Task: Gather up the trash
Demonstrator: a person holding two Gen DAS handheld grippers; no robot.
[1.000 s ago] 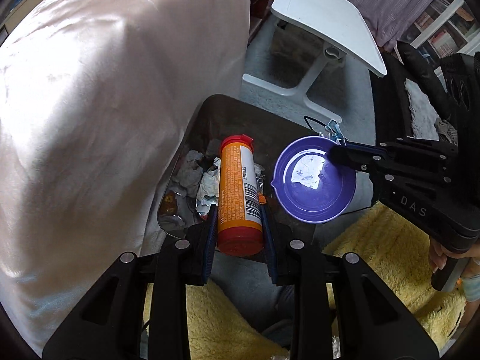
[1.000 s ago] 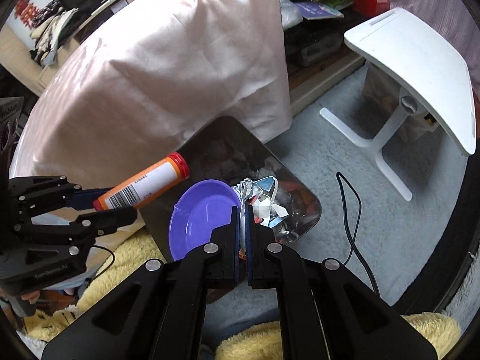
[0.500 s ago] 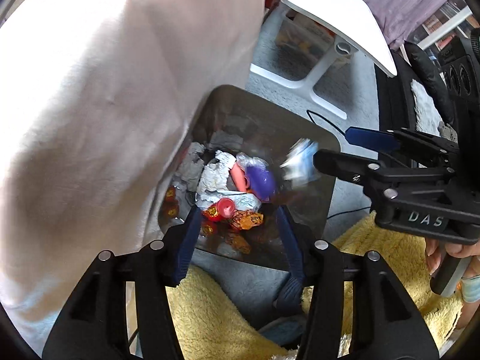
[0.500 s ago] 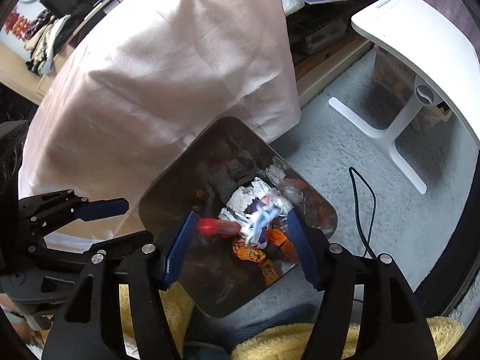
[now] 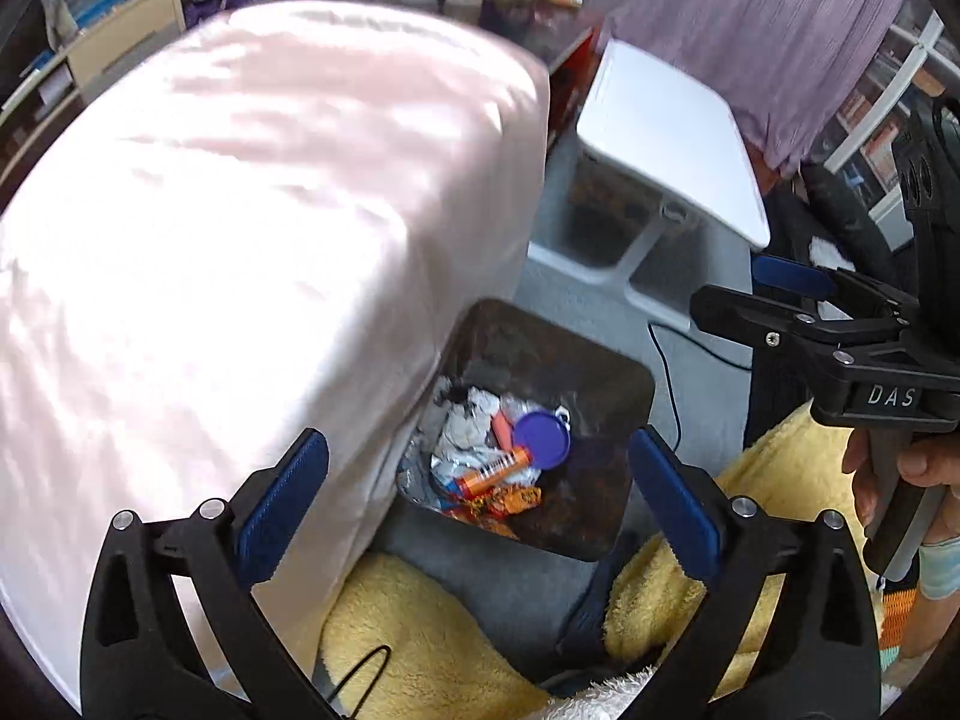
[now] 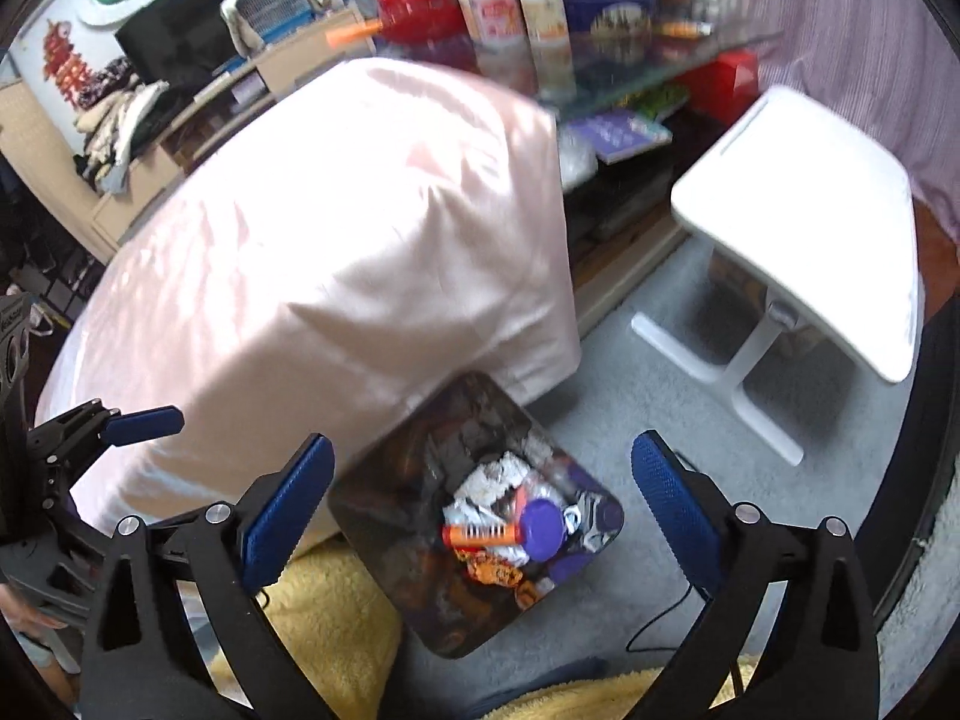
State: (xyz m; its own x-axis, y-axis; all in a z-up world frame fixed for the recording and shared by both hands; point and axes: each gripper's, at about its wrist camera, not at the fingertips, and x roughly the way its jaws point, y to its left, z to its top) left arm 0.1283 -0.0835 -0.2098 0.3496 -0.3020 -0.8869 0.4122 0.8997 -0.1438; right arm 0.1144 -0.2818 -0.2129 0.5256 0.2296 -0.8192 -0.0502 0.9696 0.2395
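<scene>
A dark square trash bin point(image 5: 624, 378) stands on the grey carpet beside the pink-covered table; it also shows in the right wrist view point(image 6: 372, 480). Inside lie an orange tube point(image 5: 492, 473), a purple plate point(image 5: 542, 439), crumpled white paper point(image 5: 468, 426) and snack wrappers. The same tube point(image 6: 480, 535) and plate point(image 6: 543, 528) show in the right wrist view. My left gripper point(image 5: 477, 498) is open and empty above the bin. My right gripper point(image 6: 480, 501) is open and empty above it too, and appears at the right of the left wrist view point(image 5: 774, 294).
A pink cloth-covered table point(image 5: 240, 240) fills the left. A white side table point(image 5: 666, 138) stands behind the bin, with a black cable point(image 5: 666, 360) on the carpet. A yellow fluffy blanket point(image 5: 432, 648) lies near the bin. Cluttered shelves point(image 6: 540, 6) stand at the back.
The left gripper let go of the orange tube and the right let go of the purple plate; both fell into the bin. Both grippers opened wide and rose away from it.
</scene>
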